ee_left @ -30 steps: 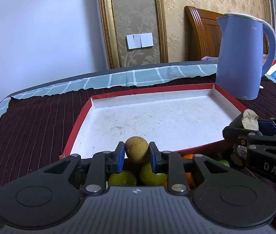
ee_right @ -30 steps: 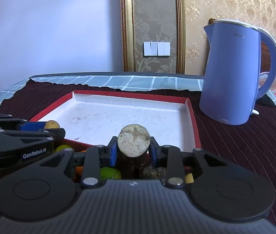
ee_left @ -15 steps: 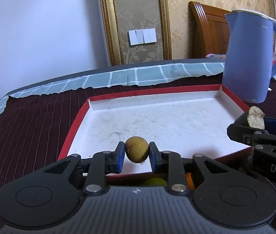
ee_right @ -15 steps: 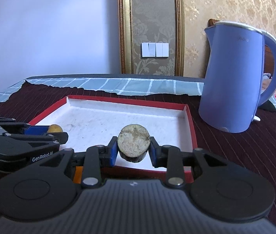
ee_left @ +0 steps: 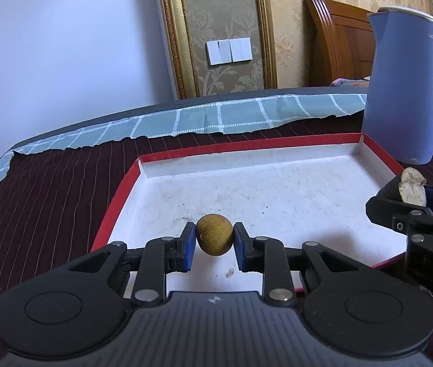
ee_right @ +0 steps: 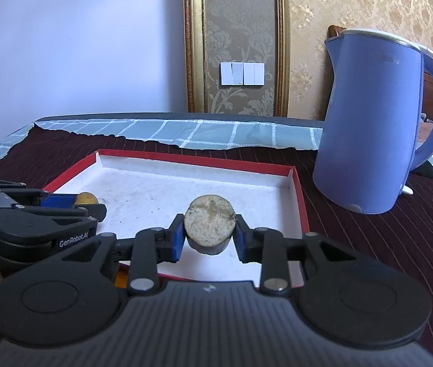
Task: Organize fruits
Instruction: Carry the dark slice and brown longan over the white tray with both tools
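My left gripper (ee_left: pixel 214 240) is shut on a small round brown fruit (ee_left: pixel 214 238) and holds it above the near left part of the red-rimmed white tray (ee_left: pixel 277 183). My right gripper (ee_right: pixel 209 232) is shut on a dark fruit piece with a pale cut face (ee_right: pixel 209 223), held over the tray's near edge (ee_right: pixel 204 183). Each gripper shows in the other's view: the right one (ee_left: pixel 415 189) at the tray's right side, the left one (ee_right: pixel 72 200) at its left side.
A blue electric kettle (ee_right: pixel 372 128) stands on the dark striped cloth right of the tray and shows in the left wrist view (ee_left: pixel 405 91). A checked teal cloth (ee_left: pixel 216 116) covers the table's far edge. A wall and a wooden headboard lie behind.
Both grippers have lifted their fruit up from the pile of fruits near me and moved forward over the tray. The pile has dropped out of view.
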Motion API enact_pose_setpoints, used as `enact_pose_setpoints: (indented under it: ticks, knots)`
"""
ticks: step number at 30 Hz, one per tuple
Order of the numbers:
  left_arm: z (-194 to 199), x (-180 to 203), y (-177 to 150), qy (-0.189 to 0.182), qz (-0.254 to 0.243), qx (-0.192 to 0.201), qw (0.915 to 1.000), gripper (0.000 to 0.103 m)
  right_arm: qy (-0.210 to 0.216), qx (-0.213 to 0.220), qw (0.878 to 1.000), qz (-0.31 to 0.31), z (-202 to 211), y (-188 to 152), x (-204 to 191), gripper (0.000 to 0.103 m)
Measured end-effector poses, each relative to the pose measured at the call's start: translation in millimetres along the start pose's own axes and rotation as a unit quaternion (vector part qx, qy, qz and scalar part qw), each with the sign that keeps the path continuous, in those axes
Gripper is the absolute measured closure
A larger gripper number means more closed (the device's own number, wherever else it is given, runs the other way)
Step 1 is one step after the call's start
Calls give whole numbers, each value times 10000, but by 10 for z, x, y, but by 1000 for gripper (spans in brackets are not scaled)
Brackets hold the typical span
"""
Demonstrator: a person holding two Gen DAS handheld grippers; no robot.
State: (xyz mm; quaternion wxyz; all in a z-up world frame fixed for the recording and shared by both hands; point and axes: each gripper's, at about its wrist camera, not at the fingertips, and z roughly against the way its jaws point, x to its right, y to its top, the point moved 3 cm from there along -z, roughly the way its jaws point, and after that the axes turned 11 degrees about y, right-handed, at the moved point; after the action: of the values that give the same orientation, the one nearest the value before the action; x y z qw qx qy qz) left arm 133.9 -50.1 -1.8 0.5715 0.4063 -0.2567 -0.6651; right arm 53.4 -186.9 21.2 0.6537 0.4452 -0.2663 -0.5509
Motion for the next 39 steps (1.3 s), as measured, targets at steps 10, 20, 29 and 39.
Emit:
enact_pose_setpoints:
  ticks: [10,20,29,39]
  knots:
    - [-142,31,79,167,-55,-37,9998,77,-99,-126,9999,24,-155,66,88,72]
    - [-283,52,142,249,-89,-109,9996,77,-114,-185,9997,-89,-286,129,193,72]
    - [-415,90,191,330,-135,-171,9992,77,-184,-270,9994,-112,-425,173,245,72]
    - [-586,134,261,404,-201,-249,9987,77,-233,-393,9988,-190,-606,202,328,72]
